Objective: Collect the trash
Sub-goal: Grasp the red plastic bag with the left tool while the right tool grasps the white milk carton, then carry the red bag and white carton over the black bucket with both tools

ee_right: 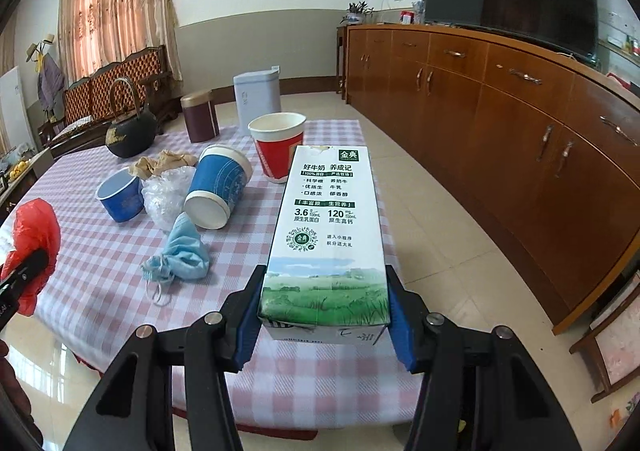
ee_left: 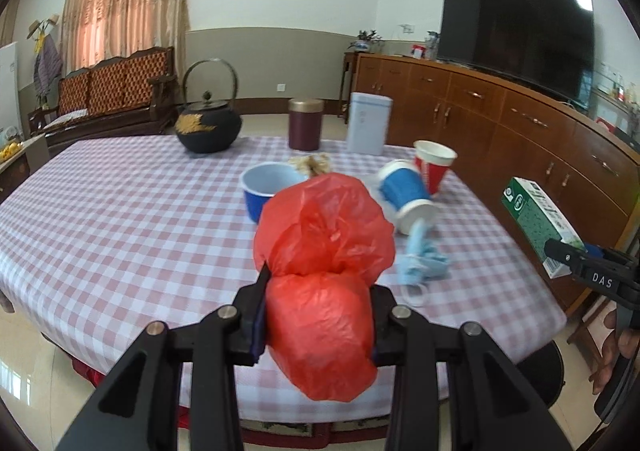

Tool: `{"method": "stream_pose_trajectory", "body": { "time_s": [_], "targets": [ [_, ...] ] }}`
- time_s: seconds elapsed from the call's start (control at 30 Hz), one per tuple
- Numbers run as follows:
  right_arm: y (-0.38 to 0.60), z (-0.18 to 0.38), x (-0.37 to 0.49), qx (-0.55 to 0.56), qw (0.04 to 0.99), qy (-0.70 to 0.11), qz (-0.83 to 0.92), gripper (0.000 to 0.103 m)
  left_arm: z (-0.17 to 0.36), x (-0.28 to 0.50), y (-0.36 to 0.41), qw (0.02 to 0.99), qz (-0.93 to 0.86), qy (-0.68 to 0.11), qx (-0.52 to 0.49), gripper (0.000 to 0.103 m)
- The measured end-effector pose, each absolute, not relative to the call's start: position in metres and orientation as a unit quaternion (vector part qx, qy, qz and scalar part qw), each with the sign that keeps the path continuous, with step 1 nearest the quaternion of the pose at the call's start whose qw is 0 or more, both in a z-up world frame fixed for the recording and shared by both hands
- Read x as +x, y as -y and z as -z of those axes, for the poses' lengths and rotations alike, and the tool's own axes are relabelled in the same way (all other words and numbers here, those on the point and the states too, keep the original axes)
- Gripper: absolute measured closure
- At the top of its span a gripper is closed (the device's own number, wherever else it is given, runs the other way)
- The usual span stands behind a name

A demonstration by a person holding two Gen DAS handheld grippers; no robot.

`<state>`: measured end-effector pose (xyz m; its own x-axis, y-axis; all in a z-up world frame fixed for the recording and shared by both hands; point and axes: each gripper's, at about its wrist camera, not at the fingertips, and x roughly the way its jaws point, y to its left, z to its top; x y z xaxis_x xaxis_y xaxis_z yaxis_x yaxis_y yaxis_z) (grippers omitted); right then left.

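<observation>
Left gripper clamped on one red plastic bag above checked table, right gripper clamped on one milk carton above table edge, three paper cups, one crumpled blue mask, two canisters, one kettle.

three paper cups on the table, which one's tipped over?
The tall blue cup with white rims, lying on its side, base toward the camera. The short blue cup and red cup stand upright.

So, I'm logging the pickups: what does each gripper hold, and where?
Left gripper: red plastic bag, pinched around its bunched middle. Right gripper: milk carton, clamped across its bottom end.
</observation>
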<state>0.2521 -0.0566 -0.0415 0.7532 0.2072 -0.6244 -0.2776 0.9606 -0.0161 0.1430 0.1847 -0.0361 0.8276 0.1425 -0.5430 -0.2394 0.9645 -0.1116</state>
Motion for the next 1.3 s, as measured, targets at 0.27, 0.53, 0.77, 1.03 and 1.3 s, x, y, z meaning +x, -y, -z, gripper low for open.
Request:
{"method": "stream_pose_trajectory", "body": {
  "time_s": [0.27,0.53,0.77,1.03,1.3],
  "targets": [
    [0.090,0.028,0.223,-0.041,0.940,-0.317,-0.117,0.046,0.019,0.130,-0.147,0.958,-0.072,-0.266,-0.076,0.065],
    [0.127,0.019,0.198,-0.031,0.945,-0.312,-0.095,0.046,0.005,0.126,-0.112,0.963,-0.040,-0.258,-0.063,0.065],
    [0.161,0.012,0.182,-0.024,0.949,-0.307,-0.072,0.046,0.001,0.130,-0.080,0.965,-0.006,-0.256,-0.049,0.065],
    [0.196,0.013,0.167,-0.017,0.950,-0.309,-0.045,0.046,-0.001,0.132,-0.042,0.966,0.033,-0.254,-0.038,0.065],
    [0.234,0.016,0.152,-0.013,0.950,-0.313,-0.013,0.046,0.002,0.138,0.000,0.963,0.077,-0.257,-0.027,0.065]
  ]
}}
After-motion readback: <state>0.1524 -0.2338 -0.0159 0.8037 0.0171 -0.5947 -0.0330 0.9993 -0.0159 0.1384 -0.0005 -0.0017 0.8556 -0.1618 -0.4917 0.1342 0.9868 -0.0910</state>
